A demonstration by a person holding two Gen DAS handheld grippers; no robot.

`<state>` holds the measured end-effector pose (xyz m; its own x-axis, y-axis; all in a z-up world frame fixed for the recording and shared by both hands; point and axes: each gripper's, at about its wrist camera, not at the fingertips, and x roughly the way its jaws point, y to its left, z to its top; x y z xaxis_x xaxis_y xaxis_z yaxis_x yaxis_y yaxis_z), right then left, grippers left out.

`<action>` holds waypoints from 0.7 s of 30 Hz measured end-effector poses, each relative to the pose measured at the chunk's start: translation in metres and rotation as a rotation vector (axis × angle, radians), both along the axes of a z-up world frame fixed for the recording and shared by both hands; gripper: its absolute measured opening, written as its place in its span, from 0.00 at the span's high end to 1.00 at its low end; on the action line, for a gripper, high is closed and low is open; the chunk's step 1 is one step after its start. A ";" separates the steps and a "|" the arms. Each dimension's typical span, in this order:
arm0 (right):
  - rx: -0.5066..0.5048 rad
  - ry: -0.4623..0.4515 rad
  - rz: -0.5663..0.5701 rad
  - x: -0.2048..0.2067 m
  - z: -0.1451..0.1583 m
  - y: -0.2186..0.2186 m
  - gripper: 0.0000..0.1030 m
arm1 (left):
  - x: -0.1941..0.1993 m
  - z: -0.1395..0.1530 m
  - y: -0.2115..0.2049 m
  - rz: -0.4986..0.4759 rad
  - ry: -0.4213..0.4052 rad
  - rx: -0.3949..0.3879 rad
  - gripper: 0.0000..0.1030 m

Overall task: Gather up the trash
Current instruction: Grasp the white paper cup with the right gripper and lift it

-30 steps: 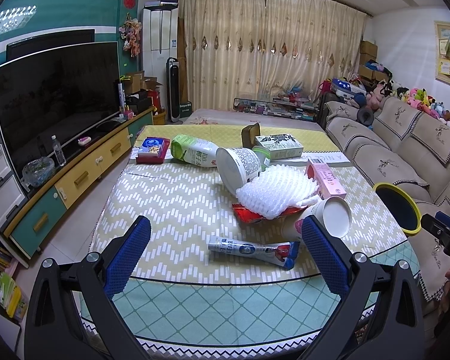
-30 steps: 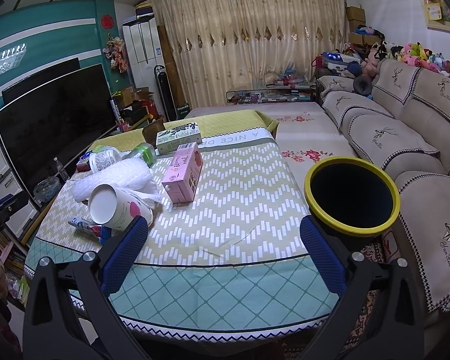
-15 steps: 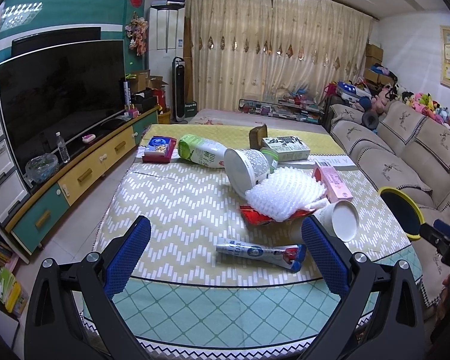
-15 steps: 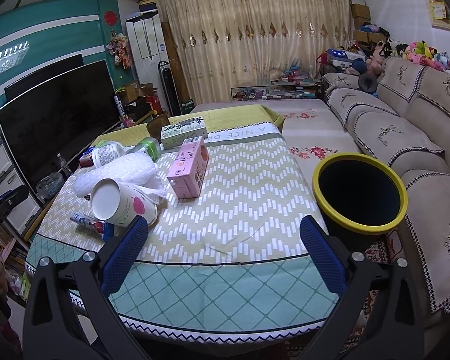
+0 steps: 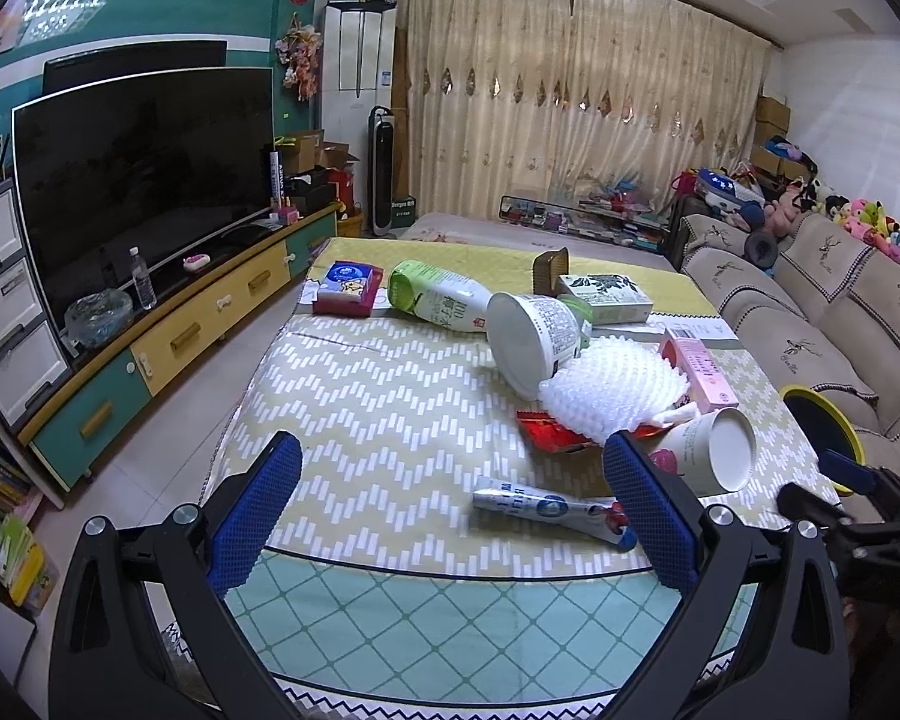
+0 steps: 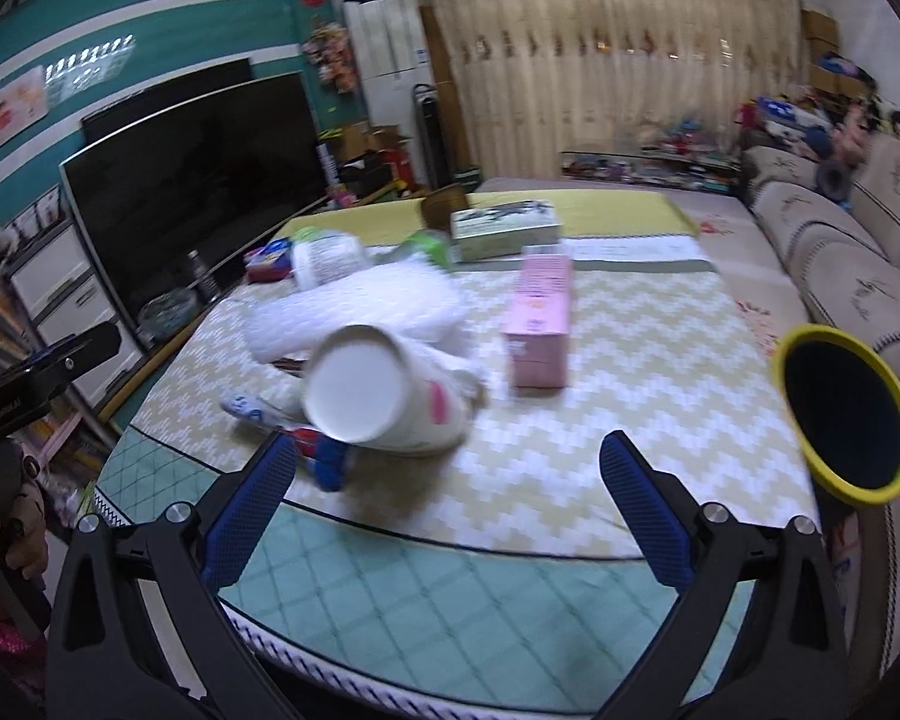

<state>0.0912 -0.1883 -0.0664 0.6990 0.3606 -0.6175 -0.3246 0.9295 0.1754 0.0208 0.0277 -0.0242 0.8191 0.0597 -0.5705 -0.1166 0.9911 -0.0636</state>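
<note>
Left gripper (image 5: 450, 498) spread (apparently empty).

From my right tongs the paper cup (image 6: 371, 399) and foam wrap (image 6: 354, 312) smear with blur; the toothpaste tube (image 6: 324, 456) hides behind them, and the bin (image 6: 840, 414) partly behind the surface's edge.

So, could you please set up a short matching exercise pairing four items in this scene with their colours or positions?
Things:
1. toothpaste tube
2. carton
3. bin
4. paper cup

Descriptions:
A. pink, lying flat on the cloth
B. yellow-rimmed, beside the table by the sofa
C. white, tipped on its side, open mouth toward the right wrist camera
D. flattened, nearest the table's front edge

Pairs: 1-D, 2-A, 3-B, 4-C
</note>
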 end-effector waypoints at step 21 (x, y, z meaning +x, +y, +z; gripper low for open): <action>-0.046 0.022 0.023 0.035 -0.017 0.040 0.42 | 0.014 -0.017 0.010 0.008 0.044 -0.023 0.04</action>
